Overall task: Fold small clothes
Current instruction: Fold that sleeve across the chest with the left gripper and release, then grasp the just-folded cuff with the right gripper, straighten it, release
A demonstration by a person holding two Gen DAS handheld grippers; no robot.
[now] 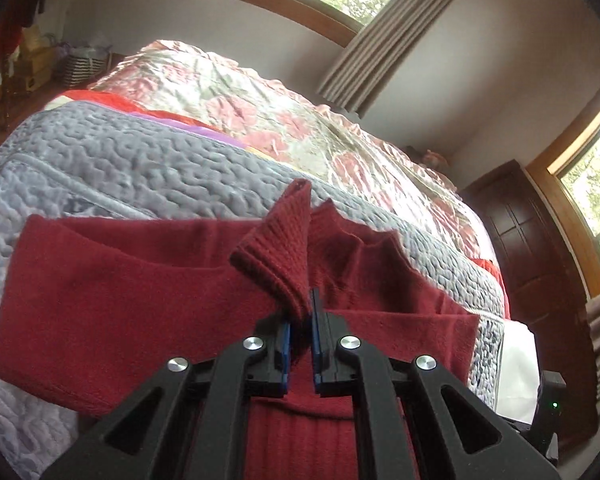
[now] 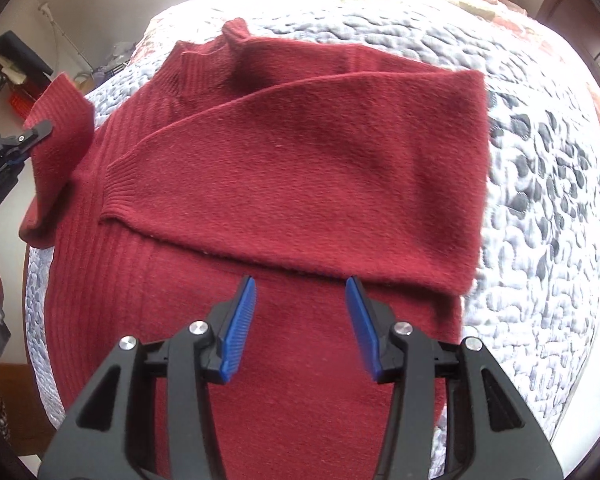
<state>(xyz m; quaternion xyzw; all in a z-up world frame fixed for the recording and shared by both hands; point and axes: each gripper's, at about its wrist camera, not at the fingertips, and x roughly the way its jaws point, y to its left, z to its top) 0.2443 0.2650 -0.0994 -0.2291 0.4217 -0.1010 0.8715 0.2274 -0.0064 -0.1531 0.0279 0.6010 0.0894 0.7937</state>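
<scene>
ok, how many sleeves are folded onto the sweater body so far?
1. The right sleeve lies folded across the chest. The left sleeve is off the body, its cuff pinched in the left gripper.

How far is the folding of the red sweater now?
Done: one sleeve lies folded across the red sweater. In hand: the left tongs grip the other sleeve's cuff, raised. The right tongs are open, holding nothing. Left: laying that sleeve over, then folding the body.

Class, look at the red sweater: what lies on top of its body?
One sleeve lies folded across the red sweater; what it covers is hidden. The left gripper holds the other cuff off the body.
</scene>
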